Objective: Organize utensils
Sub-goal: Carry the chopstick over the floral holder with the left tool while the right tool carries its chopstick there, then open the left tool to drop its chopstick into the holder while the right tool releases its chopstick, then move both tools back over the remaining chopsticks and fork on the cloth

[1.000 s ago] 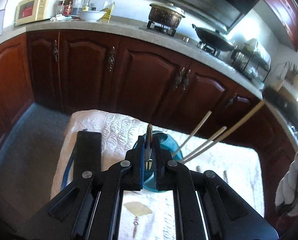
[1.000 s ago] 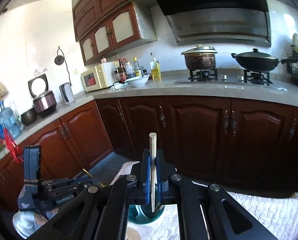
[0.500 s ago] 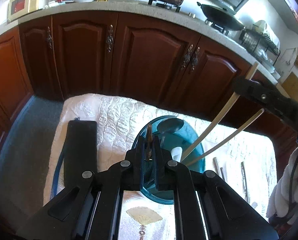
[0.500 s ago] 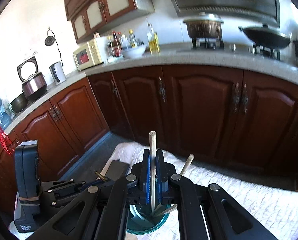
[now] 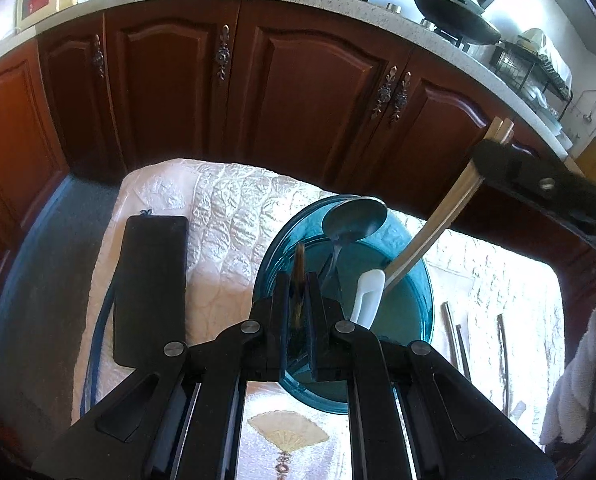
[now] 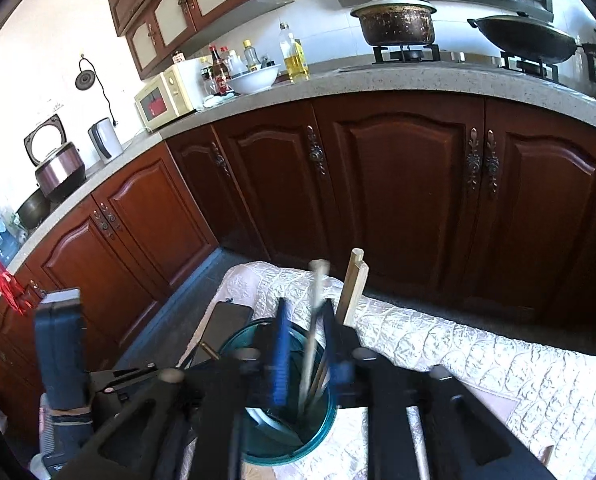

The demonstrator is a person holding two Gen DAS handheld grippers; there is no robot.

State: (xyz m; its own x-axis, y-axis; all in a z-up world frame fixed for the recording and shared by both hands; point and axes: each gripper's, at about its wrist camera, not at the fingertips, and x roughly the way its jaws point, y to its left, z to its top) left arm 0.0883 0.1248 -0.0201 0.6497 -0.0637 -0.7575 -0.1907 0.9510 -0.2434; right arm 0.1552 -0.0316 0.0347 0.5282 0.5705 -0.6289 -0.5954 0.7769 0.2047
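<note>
- Left gripper hangs over the near rim of a blue glass bowl, pointing down into it; its jaws are clamped on a thin brown-handled utensil that stands upright between them. Which kind of utensil it is cannot be told.
- Bowl sits on a desk covered with a white quilted cloth.
- In the bowl: a metal spoon with its scoop up against the far rim, a white plastic handle, and a pair of wooden chopsticks leaning out to the right.
- Right gripper is above the same bowl; its jaws are opening. A single chopstick stands in the gap between them, blurred, lower end inside the bowl; the pads no longer press on it.
- More metal utensils lie flat on the cloth just right of the bowl.
- Flat black case lies on the cloth left of the bowl, apart from it.
</note>
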